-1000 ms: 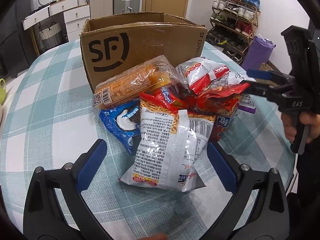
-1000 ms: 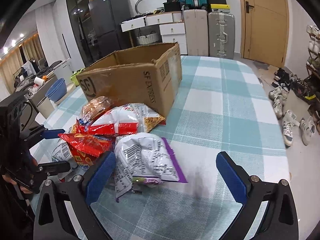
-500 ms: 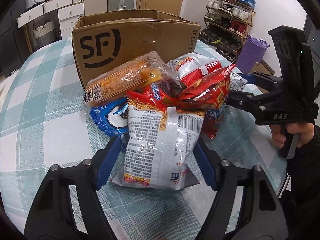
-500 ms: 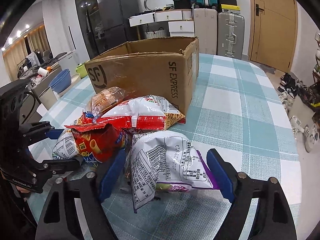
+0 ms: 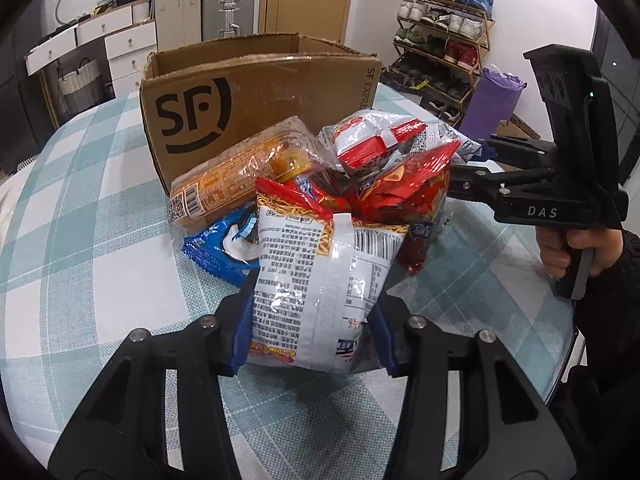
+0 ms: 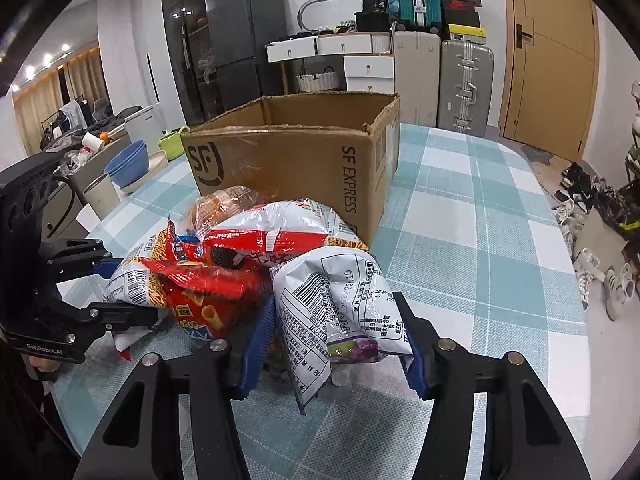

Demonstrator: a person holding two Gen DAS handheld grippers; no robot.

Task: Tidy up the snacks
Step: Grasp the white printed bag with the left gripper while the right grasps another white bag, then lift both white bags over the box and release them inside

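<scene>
Your left gripper [image 5: 310, 330] reaches low and level over the table, its blue-padded fingers [image 5: 240, 336] pinched against both sides of the white noodle-snack bag with printed text and a barcode [image 5: 320, 276] at the near end of the pile. Your right gripper [image 6: 336, 344] comes in from the opposite side, its fingers [image 6: 258, 340] pressed against the crinkled white-and-purple snack bag [image 6: 340, 312], which bulges up between them. Your right hand [image 5: 576, 254] wraps the black handle with the trigger pulled in. The rest of the snacks are heaped between the two tools: a red crisp bag [image 5: 404, 196], a long orange clear-wrapped packet [image 5: 236, 176] and a blue cookie pack [image 5: 224, 248], all touching. Just behind the pile stands an open brown cardboard SF Express box [image 5: 256, 92]. Everything sits on a teal-and-white checked tablecloth [image 6: 480, 232]. Beyond it are a shoe rack [image 5: 440, 40], suitcases [image 6: 464, 84], white drawers [image 6: 344, 46] and a wooden door [image 6: 548, 52].
</scene>
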